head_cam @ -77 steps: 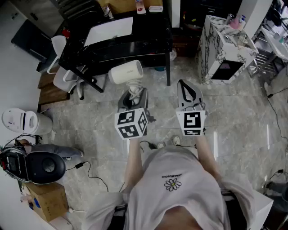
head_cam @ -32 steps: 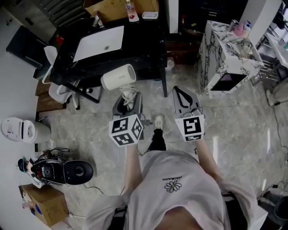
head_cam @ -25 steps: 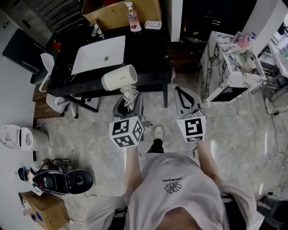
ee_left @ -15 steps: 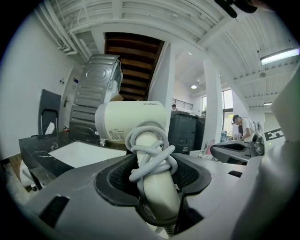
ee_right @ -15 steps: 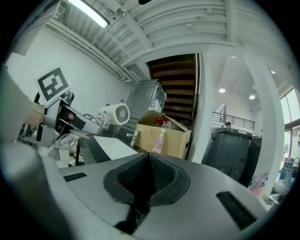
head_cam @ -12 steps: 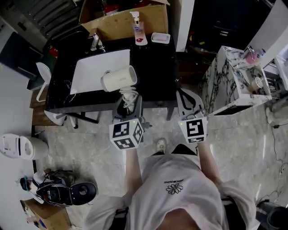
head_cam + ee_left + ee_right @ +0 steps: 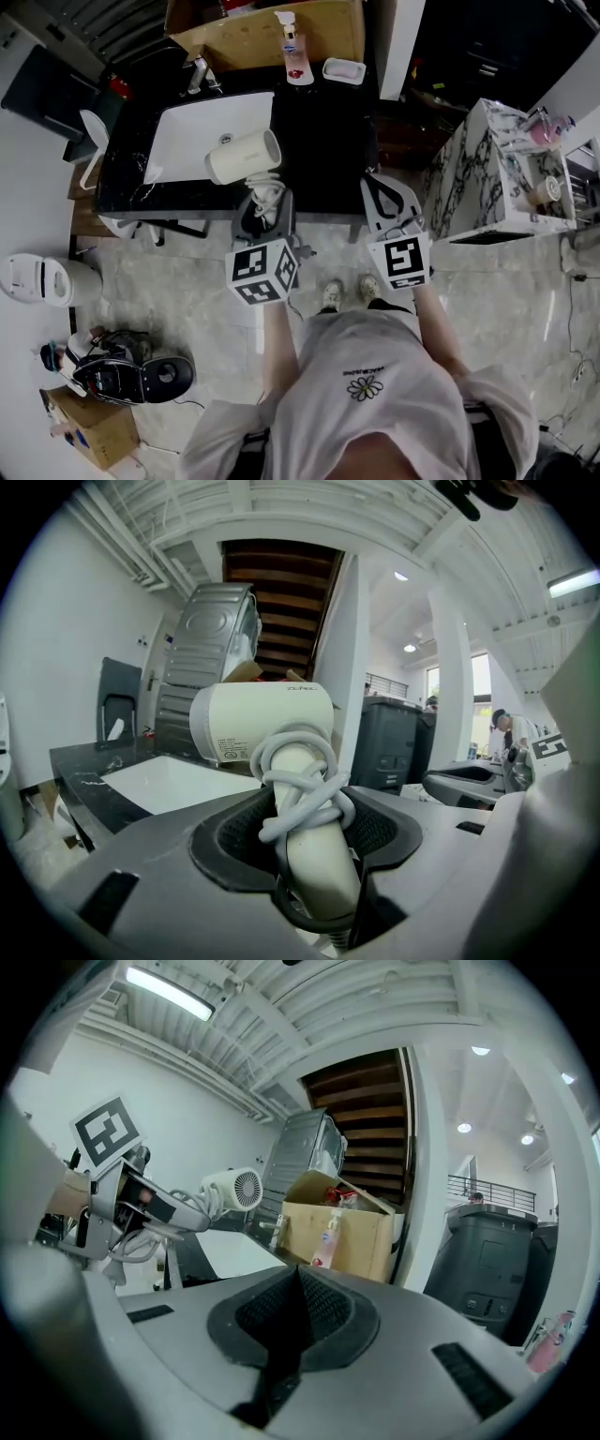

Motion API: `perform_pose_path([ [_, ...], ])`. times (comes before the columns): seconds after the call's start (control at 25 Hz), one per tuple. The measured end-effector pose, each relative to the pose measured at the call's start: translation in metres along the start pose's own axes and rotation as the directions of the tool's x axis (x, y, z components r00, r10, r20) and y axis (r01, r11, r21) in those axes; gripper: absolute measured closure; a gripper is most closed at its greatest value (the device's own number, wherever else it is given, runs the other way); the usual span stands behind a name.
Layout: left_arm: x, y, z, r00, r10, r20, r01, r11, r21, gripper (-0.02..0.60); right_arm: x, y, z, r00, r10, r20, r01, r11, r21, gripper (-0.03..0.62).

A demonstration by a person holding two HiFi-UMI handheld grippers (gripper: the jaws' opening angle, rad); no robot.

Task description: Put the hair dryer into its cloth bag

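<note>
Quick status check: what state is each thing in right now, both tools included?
Hair dryer: held by its handle, barrel sideways.
Cord: wound round the handle.
Left tool: shut on the hair dryer's handle.
Right tool: shut, empty.
Pump bottle: upright.
Cardboard box: open.
Cloth bag: not in view.

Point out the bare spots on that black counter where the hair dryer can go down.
Widest free patch: the black counter right of the white basin, in front of the pump bottle and soap dish. The basin looks empty too; the hair dryer hangs over its right end. Crowded: the back edge, with faucet, bottle and dish.
</note>
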State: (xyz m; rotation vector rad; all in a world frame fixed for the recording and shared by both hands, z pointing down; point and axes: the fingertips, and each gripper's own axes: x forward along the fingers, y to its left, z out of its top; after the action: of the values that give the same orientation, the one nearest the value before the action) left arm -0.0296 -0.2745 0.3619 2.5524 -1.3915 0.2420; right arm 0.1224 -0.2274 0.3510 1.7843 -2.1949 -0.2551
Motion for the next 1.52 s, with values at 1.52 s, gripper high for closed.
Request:
perform_pose_path([
  [1.52, -0.037, 0.014, -0.060, 0.979, 0.182, -0.092, -0.186, 0.982, -0.042, 0.347, 0.055, 0.128, -0.121, 0.448, 0.596, -0.667, -0.889, 0.373, -0.265, 0.521],
])
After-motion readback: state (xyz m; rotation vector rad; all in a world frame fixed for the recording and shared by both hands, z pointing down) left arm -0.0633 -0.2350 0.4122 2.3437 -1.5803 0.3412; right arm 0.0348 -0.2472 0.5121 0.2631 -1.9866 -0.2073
